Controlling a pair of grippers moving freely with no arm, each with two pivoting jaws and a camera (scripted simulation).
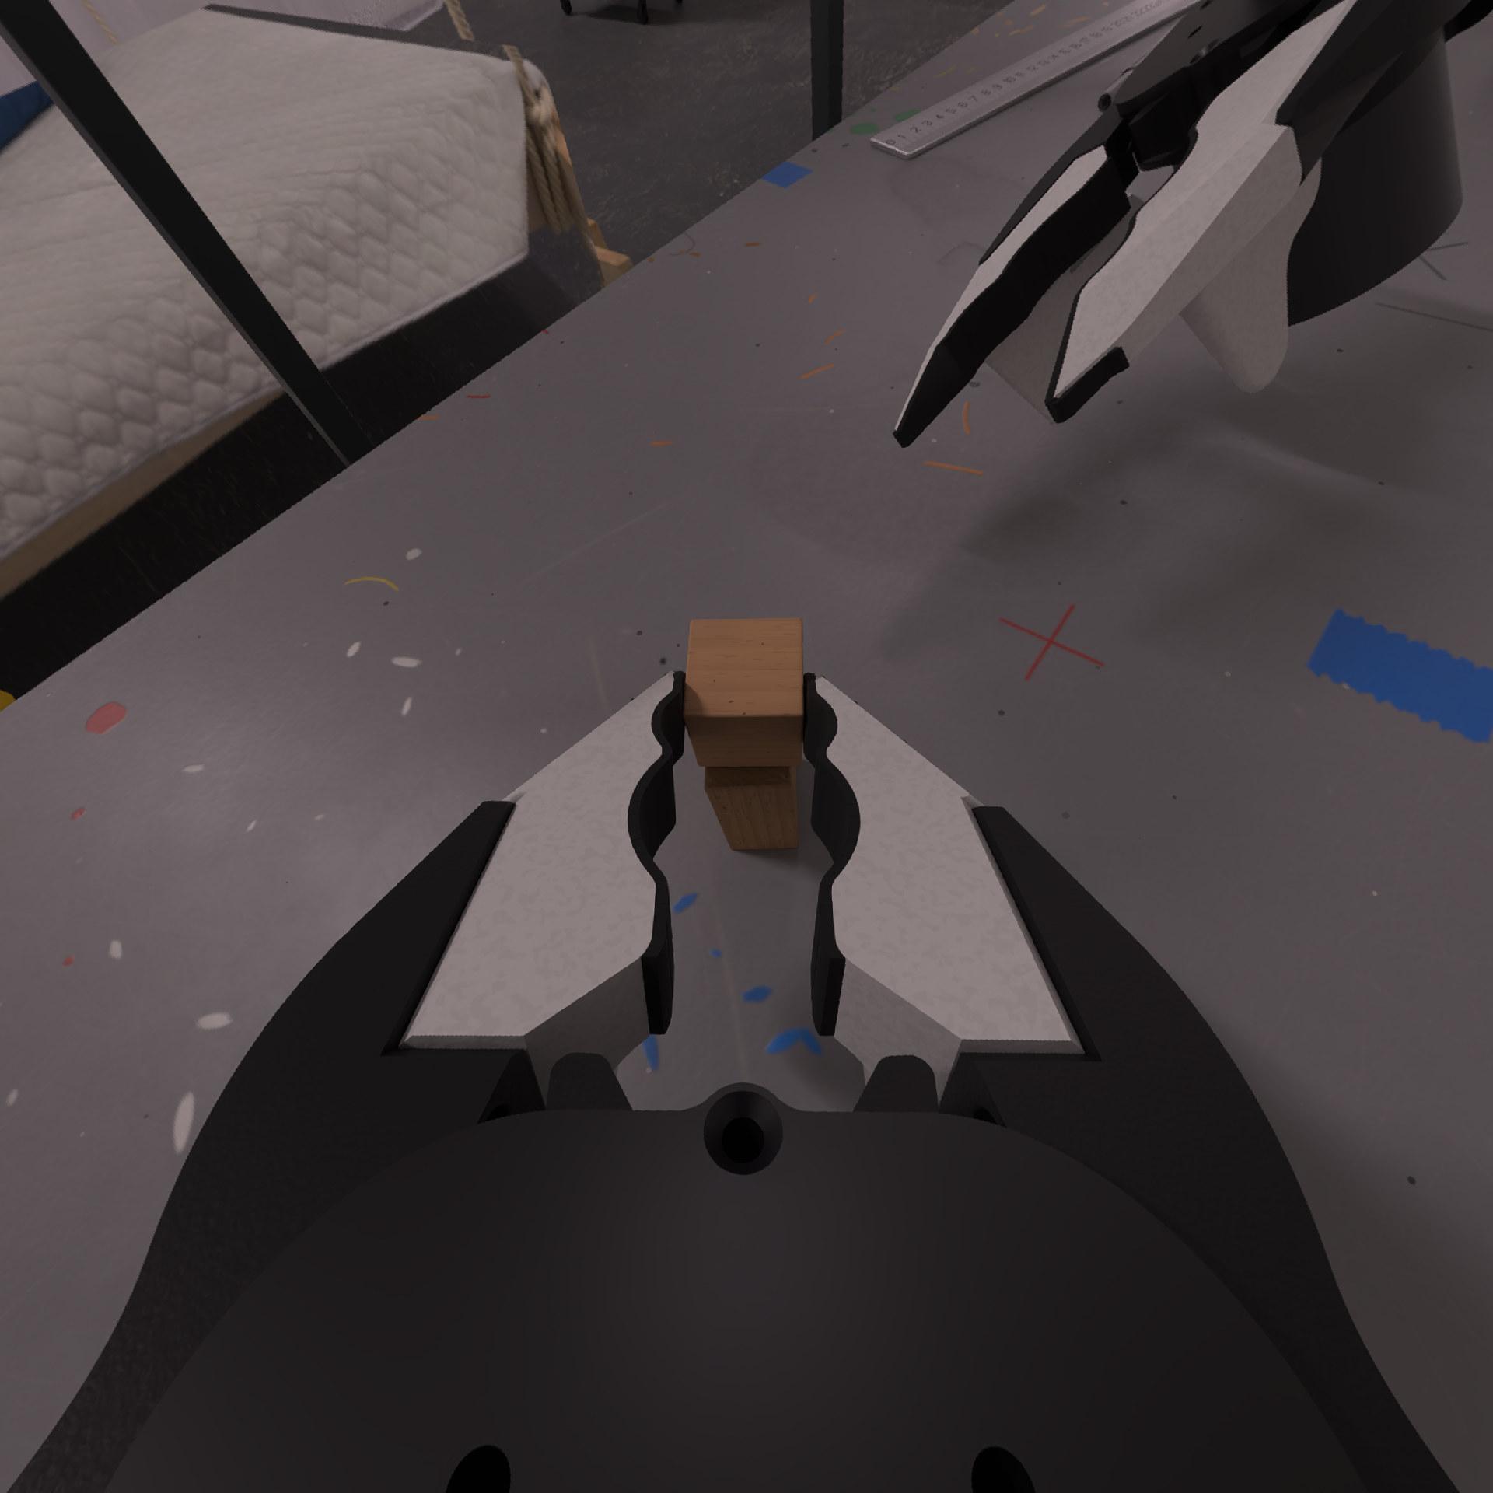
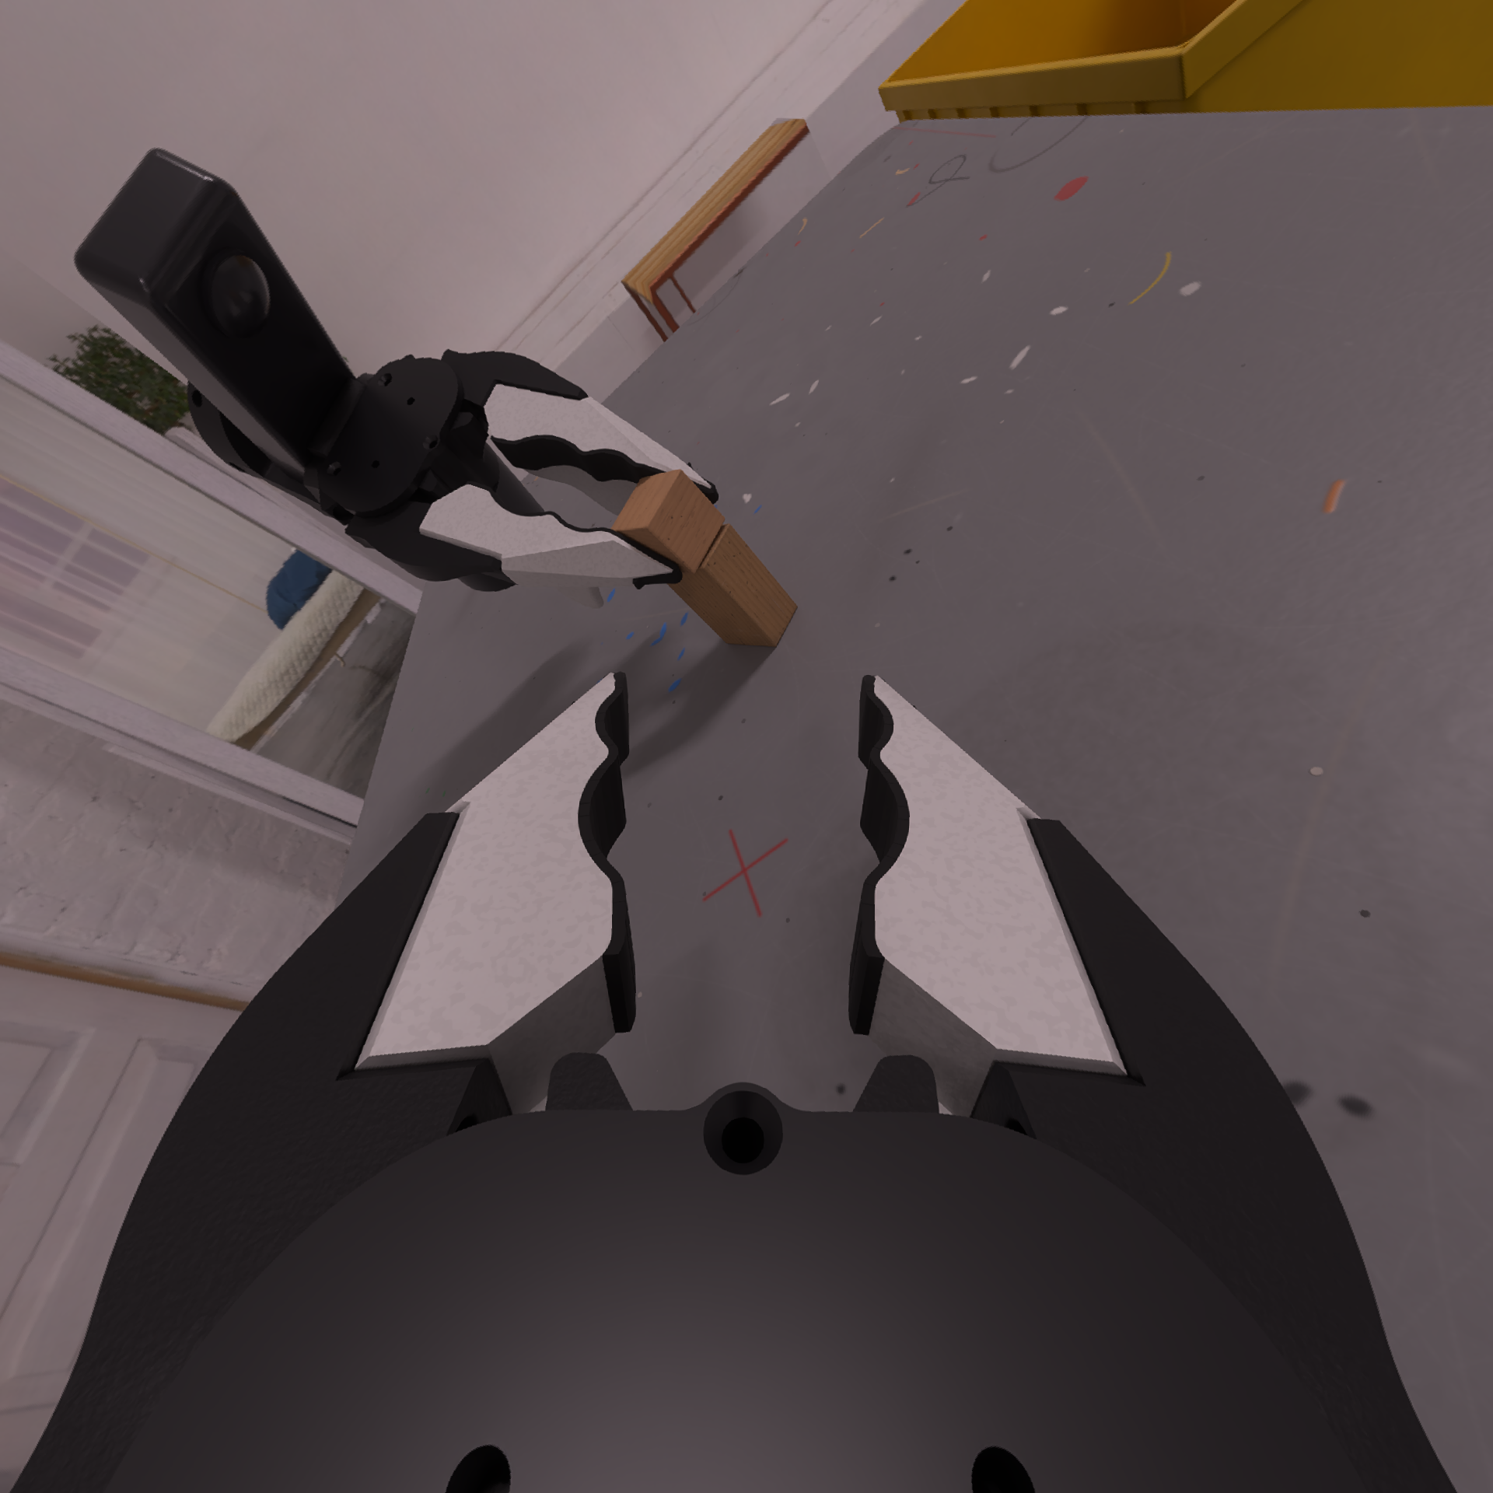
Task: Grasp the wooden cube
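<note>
A wooden cube (image 1: 743,675) sits on top of a second wooden block (image 1: 755,808) that stands on the grey table (image 1: 485,525). My left gripper (image 1: 743,687) is shut on the upper cube, one fingertip on each side. The right wrist view shows the same grip: the left gripper (image 2: 675,532) holds the upper cube (image 2: 666,513) over the lower block (image 2: 747,590). I cannot tell whether the two blocks touch. My right gripper (image 2: 743,695) is open and empty above the table, short of the blocks. It also shows in the left wrist view (image 1: 982,424), far right.
A red cross mark (image 2: 743,872) lies on the table under the right gripper. A blue tape strip (image 1: 1406,675) and a metal ruler (image 1: 1010,89) lie farther off. A yellow bin (image 2: 1050,81) stands at the table's far end. The table edge runs along the left, a mattress (image 1: 242,242) beyond it.
</note>
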